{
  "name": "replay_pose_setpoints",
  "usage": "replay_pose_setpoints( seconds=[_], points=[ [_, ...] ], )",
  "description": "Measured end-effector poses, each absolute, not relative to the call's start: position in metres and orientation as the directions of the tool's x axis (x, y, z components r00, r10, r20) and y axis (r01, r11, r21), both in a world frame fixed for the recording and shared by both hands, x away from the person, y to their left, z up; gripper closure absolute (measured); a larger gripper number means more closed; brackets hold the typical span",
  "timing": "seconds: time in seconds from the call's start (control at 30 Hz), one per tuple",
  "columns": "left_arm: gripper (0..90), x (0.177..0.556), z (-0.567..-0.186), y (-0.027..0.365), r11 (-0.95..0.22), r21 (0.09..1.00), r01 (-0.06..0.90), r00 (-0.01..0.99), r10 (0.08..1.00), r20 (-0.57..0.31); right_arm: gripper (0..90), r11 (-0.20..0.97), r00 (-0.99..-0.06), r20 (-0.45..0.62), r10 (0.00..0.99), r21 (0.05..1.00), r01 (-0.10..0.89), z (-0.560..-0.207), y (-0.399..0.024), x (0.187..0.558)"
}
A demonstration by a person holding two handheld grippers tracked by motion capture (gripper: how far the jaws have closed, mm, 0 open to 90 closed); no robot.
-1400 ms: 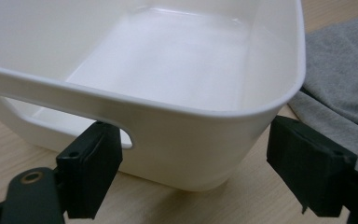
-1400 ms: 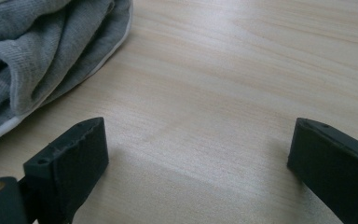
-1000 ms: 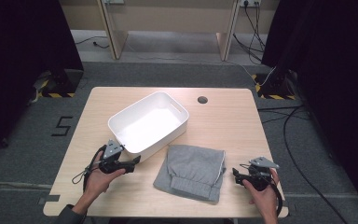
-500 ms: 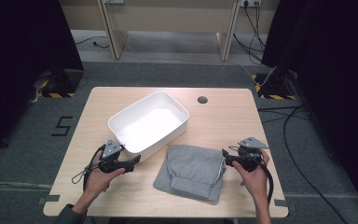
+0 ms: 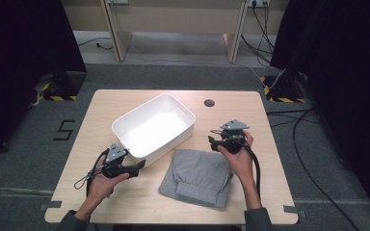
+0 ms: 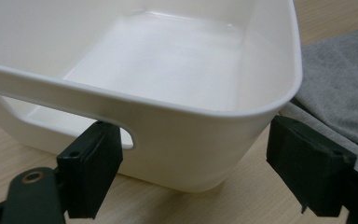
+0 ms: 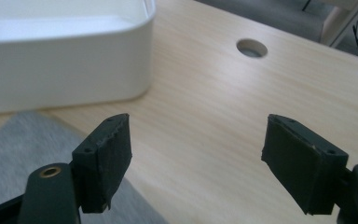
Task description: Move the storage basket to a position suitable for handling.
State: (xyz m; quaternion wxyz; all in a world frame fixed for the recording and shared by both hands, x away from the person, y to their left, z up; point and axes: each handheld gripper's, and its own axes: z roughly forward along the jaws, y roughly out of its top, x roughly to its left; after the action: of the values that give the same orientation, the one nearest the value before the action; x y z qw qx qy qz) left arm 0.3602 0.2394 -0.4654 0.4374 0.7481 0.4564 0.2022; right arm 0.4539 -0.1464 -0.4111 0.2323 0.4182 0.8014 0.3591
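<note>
Grey knit, soft and folded: cloth (image 5: 196, 177) lying flat at lower centre of the high view, just right of the bin (image 5: 154, 126), near edge toward the person. Also seen at the right edge of the left gripper view (image 6: 340, 88) and lower left of the right gripper view (image 7: 23, 154).

Likely light, limp and floppy; no stiffness to carry its own shape, so bound to sag and unfold if pinched at one point. Not fragile, not slippery; fabric should grip well against the rubbery pads. Best taken at two spots along one folded edge, or at both upper corners, pinching through all layers so the fold stays together. Ribbed band at the lower edge looks thicker, a firmer bite.

Right gripper (image 5: 217, 142) hovering just past the upper right corner of the cloth, held in a hand (image 5: 238, 156); jaws spread wide with bare table (image 7: 205, 93) between them, grasping nothing, having just been narrowing a little. Round hole (image 7: 251, 47) farther off in the table.

Left gripper (image 5: 137, 166) at lower left of the high view, pointed at the bin's near corner; jaws released and wide apart in its own view, white plastic wall between them, pads clear of it, a handle slot (image 6: 65, 119) beside the left pad.
</note>
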Motion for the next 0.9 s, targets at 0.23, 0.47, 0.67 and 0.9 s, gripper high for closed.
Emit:
replay_pose_setpoints(
  seconds=[0.23, 0.47, 0.67, 0.9],
  points=[
    [18.0, 0.36, -0.465, 0.239, -0.195, 0.84, 0.507, 0.501, 0.86, -0.103, 25.5, 0.396, -0.575, -0.061, 0.816, 0.784, 0.479, -0.404, -0.108, 0.481],
    [18.1, 0.362, -0.465, 0.239, -0.198, 0.837, 0.51, 0.505, 0.857, -0.105, 25.8, 0.416, -0.591, -0.071, 0.804, 0.777, 0.472, -0.401, -0.084, 0.502],
    [18.2, 0.364, -0.465, 0.238, -0.197, 0.839, 0.507, 0.507, 0.855, -0.106, 25.4, 0.419, -0.592, -0.07, 0.803, 0.773, 0.477, -0.399, -0.068, 0.521],
    [18.1, 0.366, -0.466, 0.239, -0.199, 0.84, 0.504, 0.512, 0.853, -0.105, 25.9, 0.511, -0.575, -0.164, 0.801, 0.686, 0.517, -0.416, -0.056, 0.54]
  ],
)
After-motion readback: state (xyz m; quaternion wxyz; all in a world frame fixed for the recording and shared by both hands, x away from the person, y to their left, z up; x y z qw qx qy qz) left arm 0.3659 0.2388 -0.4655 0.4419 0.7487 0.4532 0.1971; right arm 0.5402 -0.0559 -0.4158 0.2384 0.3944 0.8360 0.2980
